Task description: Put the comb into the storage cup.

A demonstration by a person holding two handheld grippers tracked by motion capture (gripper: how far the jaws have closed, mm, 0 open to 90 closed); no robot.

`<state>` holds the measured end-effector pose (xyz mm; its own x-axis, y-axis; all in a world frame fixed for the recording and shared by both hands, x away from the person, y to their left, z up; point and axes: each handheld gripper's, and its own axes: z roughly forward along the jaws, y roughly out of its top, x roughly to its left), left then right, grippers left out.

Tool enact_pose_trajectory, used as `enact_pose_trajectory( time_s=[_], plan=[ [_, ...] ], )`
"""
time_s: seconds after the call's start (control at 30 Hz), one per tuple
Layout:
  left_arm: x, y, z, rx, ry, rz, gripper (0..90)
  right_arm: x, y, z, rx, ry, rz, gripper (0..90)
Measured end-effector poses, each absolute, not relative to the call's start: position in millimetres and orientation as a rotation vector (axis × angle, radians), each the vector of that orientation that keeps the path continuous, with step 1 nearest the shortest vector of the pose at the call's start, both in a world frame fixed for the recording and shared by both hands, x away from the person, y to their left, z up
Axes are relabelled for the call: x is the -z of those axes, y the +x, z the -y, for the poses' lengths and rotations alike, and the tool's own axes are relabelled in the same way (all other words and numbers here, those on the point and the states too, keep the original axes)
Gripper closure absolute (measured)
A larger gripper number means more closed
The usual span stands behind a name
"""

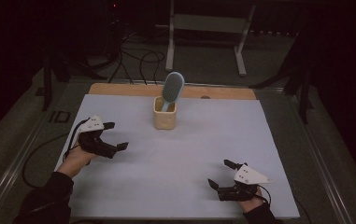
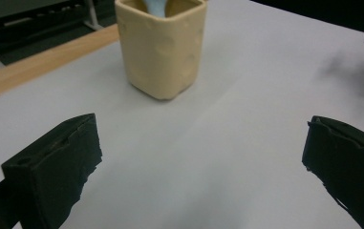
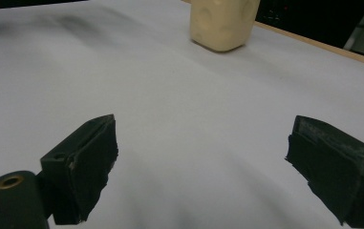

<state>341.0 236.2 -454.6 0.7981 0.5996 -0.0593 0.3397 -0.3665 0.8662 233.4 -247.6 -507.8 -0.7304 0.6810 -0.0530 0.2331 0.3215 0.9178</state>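
Observation:
A cream square cup (image 1: 165,113) stands upright at the middle back of the white sheet (image 1: 175,154). A light-blue hairbrush (image 1: 172,87) sits in it, head up. My left gripper (image 1: 116,136) rests at the left of the sheet, open, with nothing between its jaws; its own view has the cup (image 2: 162,46) ahead across bare sheet. My right gripper (image 1: 221,173) lies near the front right, also open and holding nothing. The cup (image 3: 222,23) shows far off in the right gripper view.
A wooden board edge (image 1: 119,89) runs behind the sheet. Cables (image 1: 138,60) and a white metal stand (image 1: 208,28) lie on the dark floor beyond. Metal rails frame the table at both sides.

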Motion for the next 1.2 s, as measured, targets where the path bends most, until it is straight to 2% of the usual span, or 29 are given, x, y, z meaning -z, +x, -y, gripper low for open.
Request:
enact_pose_trajectory(
  time_s=[1.2],
  plan=[
    [488.8,263.8,-267.1,-0.319,2.019,-0.719,0.0,508.4,233.2,246.2,-1.373,0.802,-2.166,9.5]
  ],
)
